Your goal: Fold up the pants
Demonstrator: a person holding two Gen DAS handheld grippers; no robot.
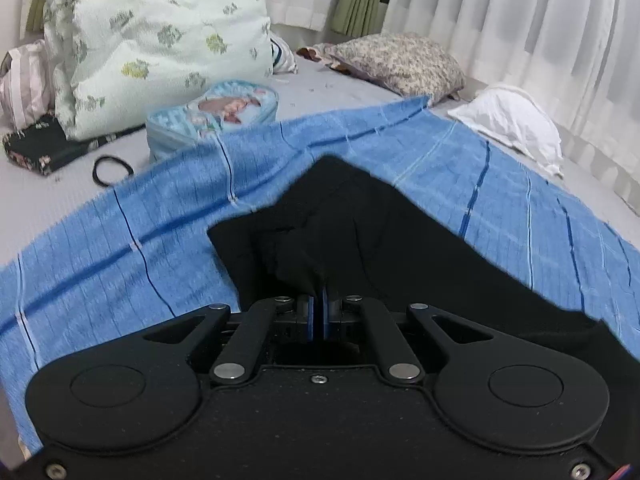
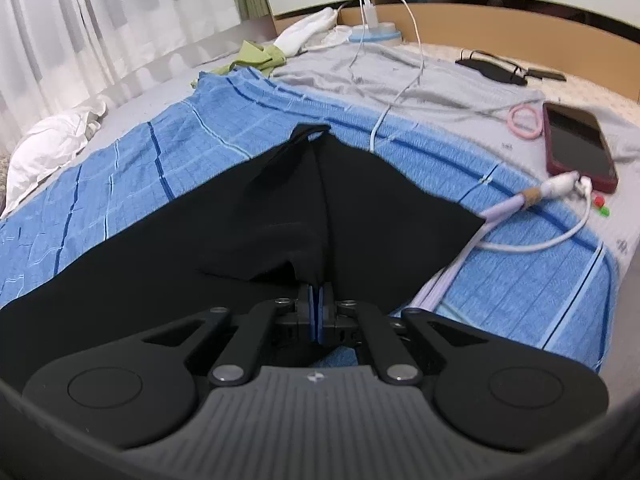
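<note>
Grey sheet covers the bed, the biggest thing in both views. On top of it lies a blue striped blanket, spread wide from 9 o'clock to 3 o'clock in the left wrist view. White curtains hang behind the bed at 1 o'clock.

On the blue blanket lie the black pants. They sit right in the middle of each view and reach out to the sides. In the right wrist view the pants stretch off toward 8 o'clock, and one corner points up at 12 o'clock.

Next comes a big flowery quilt, folded up at 11 o'clock in the left wrist view. A brown patterned pillow sits at 1 o'clock, with a white cloth near it at 2 o'clock. A light blue pouch rests just beside the blanket's far edge at 11 o'clock.

Both grippers are closed tight. The left gripper pinches a bunched fold of the pants between its blue pads. The right gripper pinches an edge of the pants too.

In the right wrist view a red phone lies at 2 o'clock with a white cable running over the bed. A pink ring touches the phone. A black hair band lies at 10 o'clock in the left wrist view.
</note>
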